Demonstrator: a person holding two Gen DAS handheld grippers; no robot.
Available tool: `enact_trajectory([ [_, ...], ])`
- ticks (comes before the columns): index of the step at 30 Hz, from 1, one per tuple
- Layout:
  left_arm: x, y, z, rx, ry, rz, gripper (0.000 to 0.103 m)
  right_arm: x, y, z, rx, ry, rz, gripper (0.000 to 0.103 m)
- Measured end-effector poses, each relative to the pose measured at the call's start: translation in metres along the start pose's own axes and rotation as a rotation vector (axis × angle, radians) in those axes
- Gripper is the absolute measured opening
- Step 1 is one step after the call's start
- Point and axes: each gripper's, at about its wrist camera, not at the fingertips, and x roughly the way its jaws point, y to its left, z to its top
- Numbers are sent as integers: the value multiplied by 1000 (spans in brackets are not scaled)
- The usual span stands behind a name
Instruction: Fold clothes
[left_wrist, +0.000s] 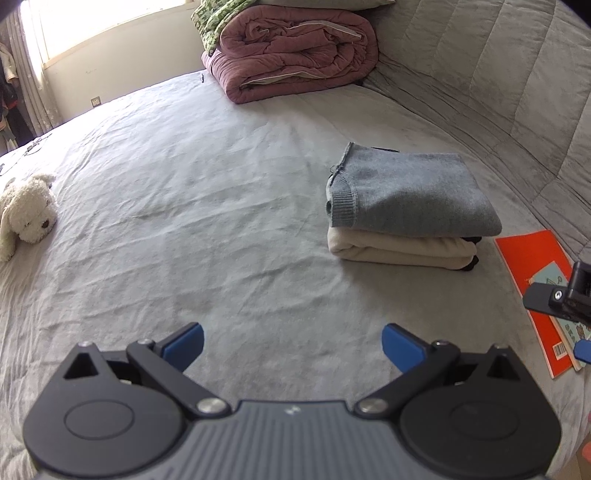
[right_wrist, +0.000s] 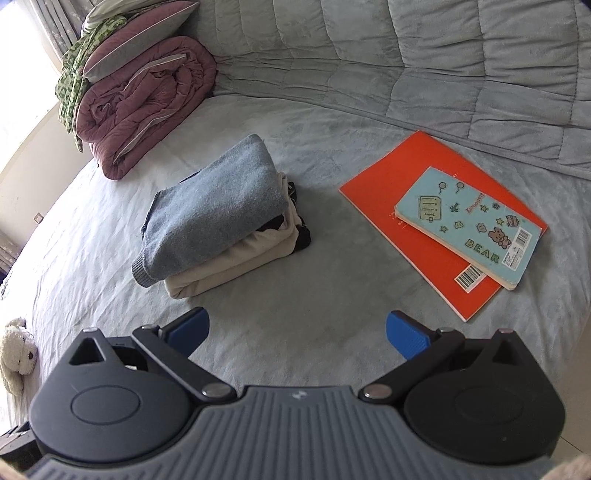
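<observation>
The left hand-held gripper (left_wrist: 292, 345) is spread wide and holds nothing. The right hand-held gripper (right_wrist: 297, 334) is spread wide too, with nothing in it. Both hang over the gray bed (left_wrist: 184, 192). A folded blue sweater (right_wrist: 218, 206) lies on top of a folded cream garment (right_wrist: 236, 266) in a neat pile. Near the pile, a small blue notebook (right_wrist: 469, 225) sits on an orange book (right_wrist: 417, 206).

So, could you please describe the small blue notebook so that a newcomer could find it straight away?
Start at the grey bed and find the folded clothes pile. Beside it, apart from it, lies a large orange book. The small blue notebook lies on top of that: pale blue, covered in cartoon stickers, with BEAR printed on it.
</observation>
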Motion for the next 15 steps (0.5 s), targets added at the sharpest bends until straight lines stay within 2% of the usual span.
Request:
enact_trajectory([
  [15, 2, 2, -2, 26, 17, 19, 103, 3, 11, -4, -18, 23, -10, 103],
])
